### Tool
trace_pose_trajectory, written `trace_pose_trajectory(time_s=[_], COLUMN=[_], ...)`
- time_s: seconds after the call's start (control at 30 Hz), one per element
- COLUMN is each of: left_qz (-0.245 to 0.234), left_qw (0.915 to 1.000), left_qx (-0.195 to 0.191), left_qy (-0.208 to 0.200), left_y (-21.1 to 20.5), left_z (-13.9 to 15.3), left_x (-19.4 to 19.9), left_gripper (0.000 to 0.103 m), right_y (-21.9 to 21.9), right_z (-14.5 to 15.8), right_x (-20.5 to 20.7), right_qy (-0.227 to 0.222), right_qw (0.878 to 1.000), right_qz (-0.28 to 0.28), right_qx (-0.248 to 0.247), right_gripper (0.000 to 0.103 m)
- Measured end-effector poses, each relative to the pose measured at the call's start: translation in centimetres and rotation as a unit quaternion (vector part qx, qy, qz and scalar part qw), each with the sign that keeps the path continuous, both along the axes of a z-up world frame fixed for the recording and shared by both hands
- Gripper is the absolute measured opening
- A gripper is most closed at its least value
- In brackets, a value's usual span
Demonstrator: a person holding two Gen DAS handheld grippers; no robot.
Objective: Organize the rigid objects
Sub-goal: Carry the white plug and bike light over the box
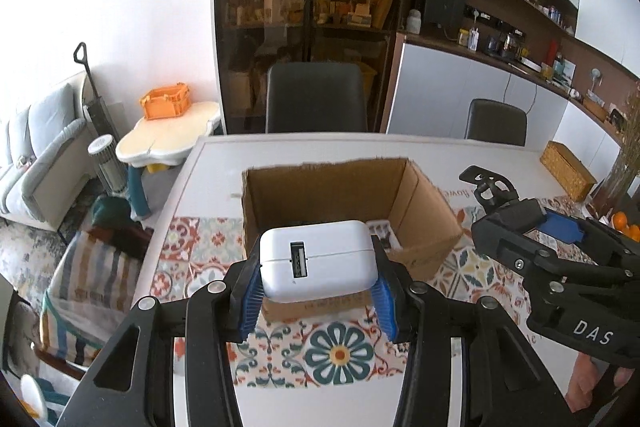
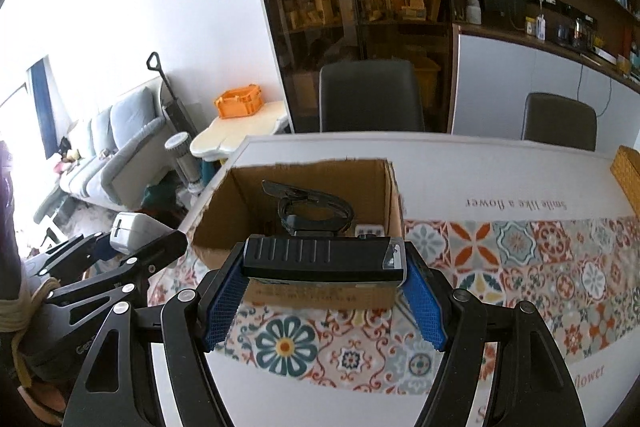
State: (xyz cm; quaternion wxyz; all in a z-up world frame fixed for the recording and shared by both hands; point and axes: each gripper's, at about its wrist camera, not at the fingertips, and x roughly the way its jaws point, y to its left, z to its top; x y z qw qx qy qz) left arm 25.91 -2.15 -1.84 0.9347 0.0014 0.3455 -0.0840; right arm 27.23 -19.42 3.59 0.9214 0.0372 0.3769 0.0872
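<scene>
Patterned counter (image 1: 340, 351), open cardboard box (image 1: 320, 187) centre: my left hand-held gripper (image 1: 318, 297) clamps a white charger (image 1: 318, 259), my right hand-held gripper (image 2: 324, 301) a black bike light (image 2: 324, 257). I'd clear the near wall, then release low inside.

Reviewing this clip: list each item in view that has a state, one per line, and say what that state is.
Left tongs: shut on the white charger, held above the table.
White charger: gripped, port facing the camera.
Right tongs: shut on the black bike light.
Black bike light: gripped crosswise, strap mount sticking up.
Cardboard box: open at the top, upright on the table; something small and white lies inside.
</scene>
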Motion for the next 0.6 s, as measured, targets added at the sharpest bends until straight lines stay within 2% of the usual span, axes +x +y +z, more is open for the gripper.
trace_pose_trajectory(time_s=[0.3, 0.6], left_qz=[-0.008, -0.019], left_qw=[0.9998, 0.9997], left_qx=[0.005, 0.015], left_qy=[-0.015, -0.001], left_y=[-0.4, -1.1], left_z=[1.7, 1.4], left_x=[3.1, 6.9], left_gripper=[0.046, 0.046], right_y=[-0.2, -0.5], right_z=[0.9, 0.6], right_x=[3.2, 6.1], right_qy=[-0.007, 0.002], right_qw=[1.000, 1.000], right_qz=[-0.004, -0.007], right_qx=[0.004, 0.001], right_gripper=[0.073, 0.073])
